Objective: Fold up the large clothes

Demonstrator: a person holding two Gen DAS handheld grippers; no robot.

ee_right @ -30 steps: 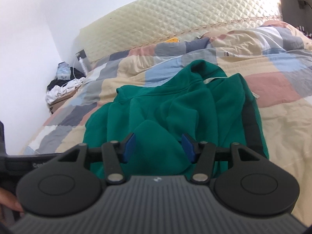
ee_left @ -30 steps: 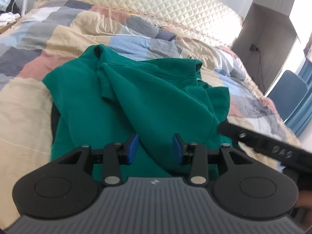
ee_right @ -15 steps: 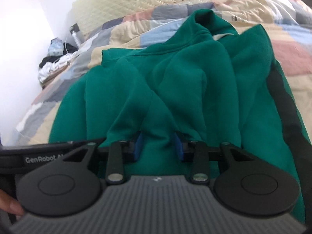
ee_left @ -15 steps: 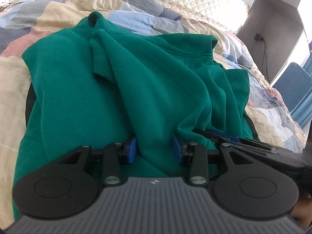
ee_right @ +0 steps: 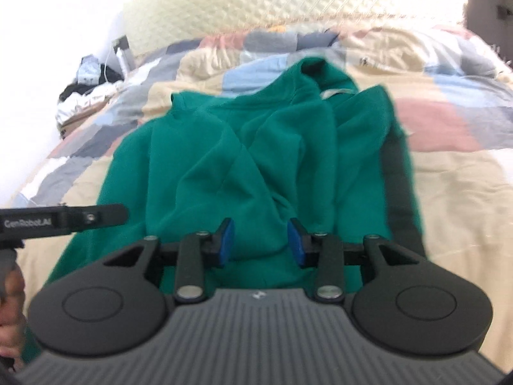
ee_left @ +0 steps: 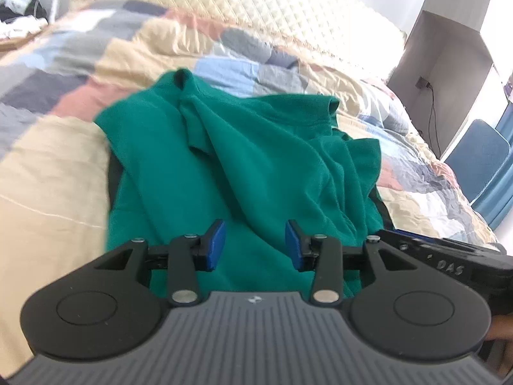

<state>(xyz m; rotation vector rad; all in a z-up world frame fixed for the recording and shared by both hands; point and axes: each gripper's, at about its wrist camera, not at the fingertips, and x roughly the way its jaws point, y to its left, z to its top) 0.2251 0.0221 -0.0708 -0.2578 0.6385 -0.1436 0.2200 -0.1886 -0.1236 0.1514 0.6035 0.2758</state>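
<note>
Bedding fills both views: a patchwork quilt under a quilted cream headboard, and on it the green sweatshirt lies rumpled in the middle of each frame, ridges running toward the collar at upper centre. You hold the left gripper and right gripper low at its near hem, jaws apart, nothing between the pads. Your best move, as I judge it, is to pinch one layer of hem at each side and pull it flat before folding; the soft quilt may drag along. At right, a grey cabinet and blue chair; upper left of the right view, a cluttered nightstand.
</note>
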